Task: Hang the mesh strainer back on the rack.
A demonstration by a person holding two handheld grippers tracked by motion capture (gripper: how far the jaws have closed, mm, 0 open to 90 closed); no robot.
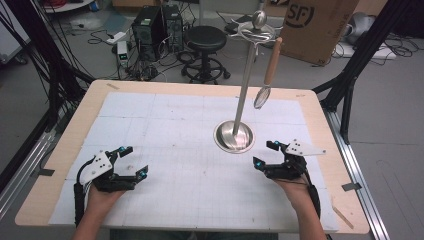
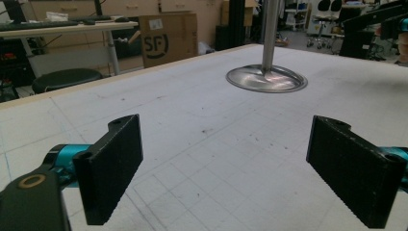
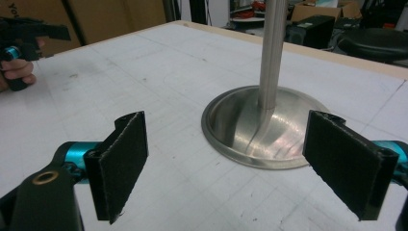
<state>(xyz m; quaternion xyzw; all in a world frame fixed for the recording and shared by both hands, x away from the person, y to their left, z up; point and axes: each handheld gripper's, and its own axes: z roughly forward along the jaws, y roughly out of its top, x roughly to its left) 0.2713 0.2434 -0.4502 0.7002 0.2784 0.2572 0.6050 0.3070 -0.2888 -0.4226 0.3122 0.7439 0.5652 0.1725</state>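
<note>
A steel utensil stand (image 1: pixel 243 95) rises from a round base (image 1: pixel 234 136) right of the table's middle, topped by a ball and hooks. From one hook hangs a small strainer with a wooden handle (image 1: pixel 272 62). My left gripper (image 1: pixel 133 161) rests at the front left, open and holding nothing. My right gripper (image 1: pixel 265 154) is open at the front right, just right of the base. The base (image 2: pixel 266 78) lies far ahead in the left gripper view, and close between the jaws as the base (image 3: pixel 262 126) in the right gripper view. The left gripper (image 3: pixel 19 33) also appears at far left there.
A white gridded mat (image 1: pixel 190 125) covers the wooden table (image 1: pixel 75 120). Beyond the far edge stand a black stool (image 1: pixel 206 42), computer towers (image 1: pixel 150 30) and a cardboard box (image 1: pixel 317 25). Black frame legs (image 1: pixel 350 75) flank the table's right side.
</note>
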